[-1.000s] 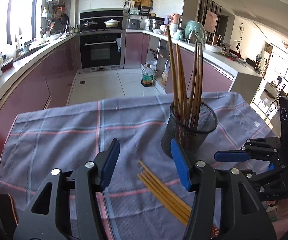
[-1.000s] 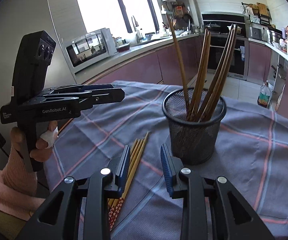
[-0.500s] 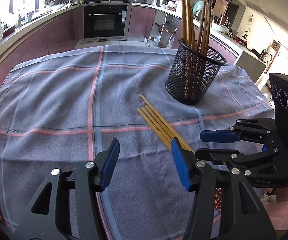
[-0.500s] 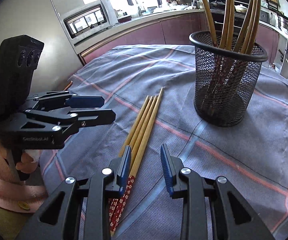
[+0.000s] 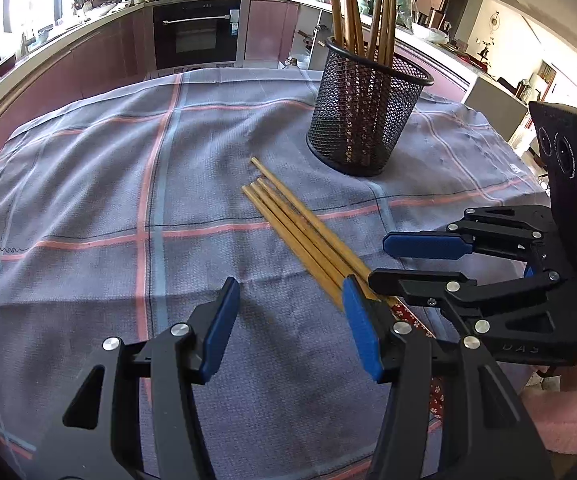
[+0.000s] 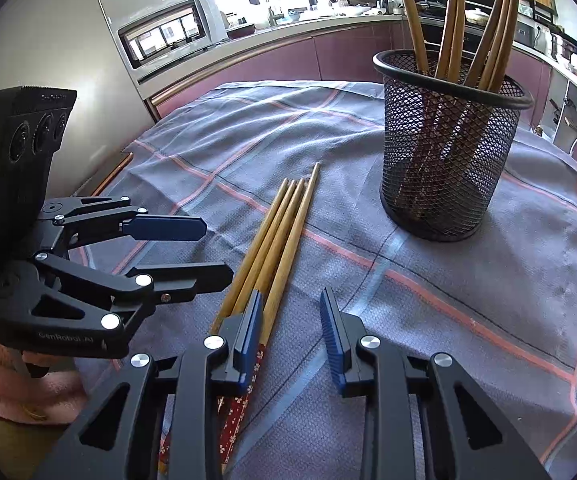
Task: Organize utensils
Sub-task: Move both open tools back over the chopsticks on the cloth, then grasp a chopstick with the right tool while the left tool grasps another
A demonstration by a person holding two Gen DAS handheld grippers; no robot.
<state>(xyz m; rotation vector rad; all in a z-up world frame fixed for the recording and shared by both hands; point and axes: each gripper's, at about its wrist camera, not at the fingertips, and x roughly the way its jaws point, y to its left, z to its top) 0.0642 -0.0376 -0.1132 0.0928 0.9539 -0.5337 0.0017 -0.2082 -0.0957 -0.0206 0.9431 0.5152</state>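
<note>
Several loose wooden chopsticks [image 5: 300,232] [image 6: 280,232] with red patterned ends lie side by side on the checked cloth, pointing toward a black mesh cup [image 5: 368,120] [image 6: 448,152]. The cup stands upright and holds several more chopsticks. My right gripper [image 6: 292,336] [image 5: 408,264] hangs open low over the patterned ends. Its left finger covers part of the bundle, and one stick lies below the gap, untouched. My left gripper [image 5: 290,328] [image 6: 200,252] is open and empty just left of the bundle, its right finger overlapping the sticks in its own view.
A blue-grey cloth [image 5: 128,200] with pink and blue stripes covers the table. Its edges drop off at the left and far side. Kitchen counters, an oven [image 5: 196,36] and a microwave [image 6: 168,36] stand beyond. Pink sleeves [image 6: 4,380] show behind the grippers.
Both grippers have sunk toward the table and tilted further down, closing in on the loose chopsticks. The cup and chopsticks have not moved. Both sets of jaws look as wide as before.
</note>
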